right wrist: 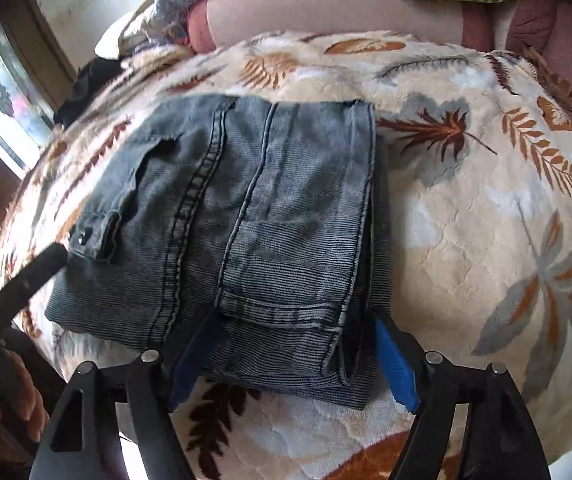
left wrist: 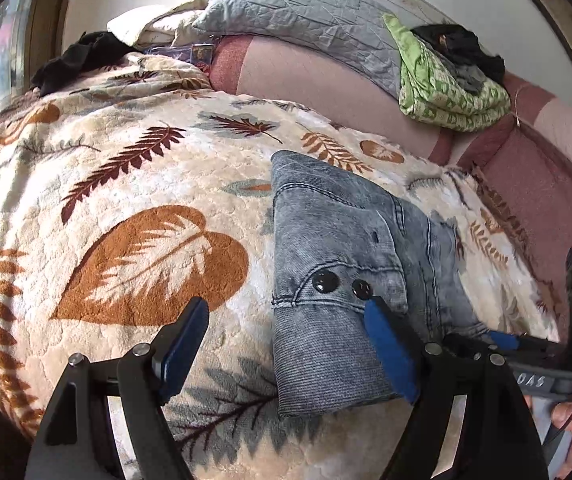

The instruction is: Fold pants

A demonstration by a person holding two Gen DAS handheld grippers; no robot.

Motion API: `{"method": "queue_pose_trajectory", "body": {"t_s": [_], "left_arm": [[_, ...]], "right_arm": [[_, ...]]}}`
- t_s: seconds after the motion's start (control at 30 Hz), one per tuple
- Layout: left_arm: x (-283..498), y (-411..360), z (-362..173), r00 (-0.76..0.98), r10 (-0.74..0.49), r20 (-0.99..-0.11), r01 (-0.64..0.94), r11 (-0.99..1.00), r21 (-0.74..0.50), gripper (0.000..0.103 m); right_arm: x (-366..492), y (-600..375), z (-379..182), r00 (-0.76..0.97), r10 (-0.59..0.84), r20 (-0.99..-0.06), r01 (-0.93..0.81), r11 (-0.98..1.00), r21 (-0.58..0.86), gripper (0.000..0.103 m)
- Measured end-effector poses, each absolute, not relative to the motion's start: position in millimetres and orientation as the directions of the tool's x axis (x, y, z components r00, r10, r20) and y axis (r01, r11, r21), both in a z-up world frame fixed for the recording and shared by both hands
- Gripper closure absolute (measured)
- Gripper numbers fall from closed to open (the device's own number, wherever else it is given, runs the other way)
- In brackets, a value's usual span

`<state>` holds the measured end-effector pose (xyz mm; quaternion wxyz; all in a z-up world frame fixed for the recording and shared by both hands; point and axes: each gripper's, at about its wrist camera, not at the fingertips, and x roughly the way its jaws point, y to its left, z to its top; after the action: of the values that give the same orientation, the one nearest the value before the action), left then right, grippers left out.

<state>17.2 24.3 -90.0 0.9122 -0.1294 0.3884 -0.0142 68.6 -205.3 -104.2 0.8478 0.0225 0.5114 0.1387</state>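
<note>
The pants (right wrist: 222,216) lie folded small on the bed (right wrist: 466,240), final step. Both grippers spread: right gripper (right wrist: 294,356) straddles the near edge, left gripper (left wrist: 282,344) alongside; next, withdraw.

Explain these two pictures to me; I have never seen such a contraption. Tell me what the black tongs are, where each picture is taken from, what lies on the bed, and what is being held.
There is no robot here. A person holds one hand-operated two-finger gripper in each hand, and each gripper carries a wide-angle camera that looks out along its blue-padded fingers. One picture comes from the left gripper, the other from the right gripper.

On the leaf-patterned blanket lie grey-blue jeans, folded into a compact bundle. Further back are a grey quilt and a green patterned cloth.

The left gripper is open, one finger resting on the jeans near two dark buttons. The right gripper stands open around the near edge of the bundle; a real grip cannot be confirmed.
</note>
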Motion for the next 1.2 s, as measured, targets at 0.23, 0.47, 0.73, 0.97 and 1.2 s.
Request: {"method": "queue_pose_trajectory", "body": {"t_s": [0.23,0.47,0.73,0.97,1.2], "left_arm": [[19,12,-74,0.67,-0.039,-0.742,-0.079,0.989,-0.123,0.022],[23,-19,-87,0.636,0.017,-0.771,0.002,1.0,0.023,0.022],[19,-6,-60,0.672,-0.008,-0.74,-0.029,0.999,-0.037,0.022],[33,-7,-91,0.597,0.024,-0.802,-0.003,1.0,0.028,0.022],[28,-4,-92,0.633,0.021,-0.774,-0.009,1.0,0.019,0.019]], "right_arm": [[54,-214,-93,0.523,0.242,-0.817,-0.214,0.965,0.149,0.022],[48,-242,-89,0.569,0.265,-0.778,-0.157,0.964,0.213,0.022],[48,-242,-103,0.526,0.165,-0.834,-0.167,0.982,0.09,0.014],[56,-254,-63,0.613,0.215,-0.76,-0.11,0.976,0.187,0.014],[125,-210,-42,0.607,0.175,-0.776,-0.173,0.981,0.086,0.014]]}}
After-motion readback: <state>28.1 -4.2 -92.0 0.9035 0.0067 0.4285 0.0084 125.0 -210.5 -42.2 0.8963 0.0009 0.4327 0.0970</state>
